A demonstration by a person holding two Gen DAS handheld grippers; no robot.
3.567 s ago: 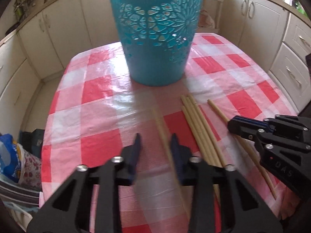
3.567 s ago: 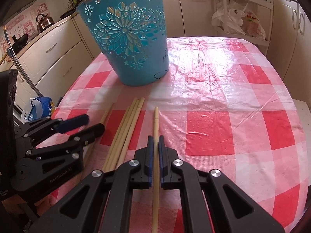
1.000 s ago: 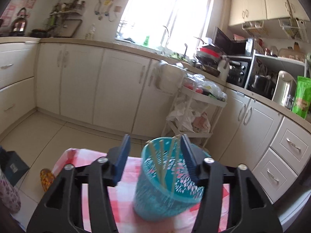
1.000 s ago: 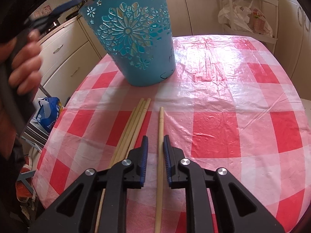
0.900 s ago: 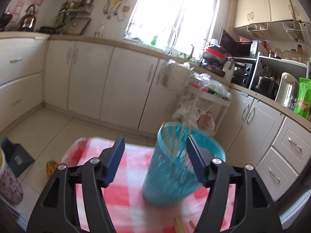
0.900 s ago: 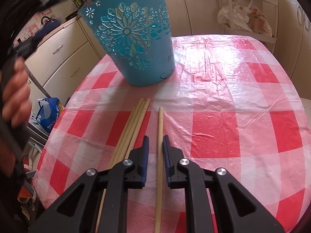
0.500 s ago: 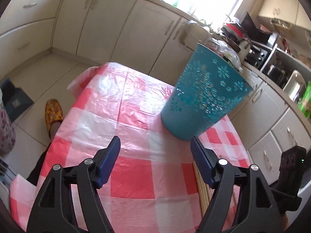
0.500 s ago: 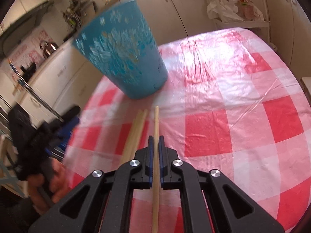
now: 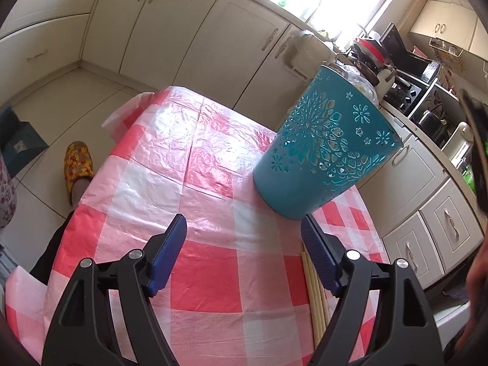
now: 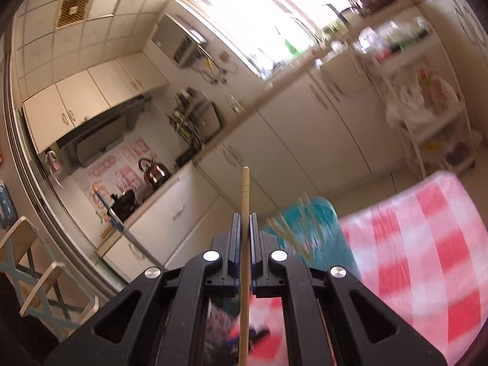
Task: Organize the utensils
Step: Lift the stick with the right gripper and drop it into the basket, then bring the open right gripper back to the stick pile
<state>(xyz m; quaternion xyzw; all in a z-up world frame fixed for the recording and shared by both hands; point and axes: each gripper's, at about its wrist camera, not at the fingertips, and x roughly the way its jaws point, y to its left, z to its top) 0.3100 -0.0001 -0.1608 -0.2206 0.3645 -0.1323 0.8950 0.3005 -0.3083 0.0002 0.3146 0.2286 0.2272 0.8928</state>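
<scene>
A teal cut-out basket (image 9: 320,152) stands on the red-and-white checked table (image 9: 183,158). A few wooden chopsticks (image 9: 314,289) lie on the cloth in front of it, right beside my left gripper's right finger. My left gripper (image 9: 242,225) hovers low over the cloth, its jaws opening with nothing between them. My right gripper (image 10: 245,216) is shut on one wooden chopstick (image 10: 245,189), held in the air with its end pointing forward. Below it, blurred, is the basket (image 10: 323,231) with several chopsticks (image 10: 286,225) standing inside.
Cream kitchen cabinets (image 9: 183,45) run around the table. A person's foot in a yellow slipper (image 9: 76,164) rests on the floor at the table's left. A hand (image 9: 479,274) shows at the right edge. A wooden chair (image 10: 30,274) stands far left.
My right gripper shut on the single chopstick and lifted it off the table, tilting upward. My left gripper came down from above the basket to just over the cloth, and its jaws widened.
</scene>
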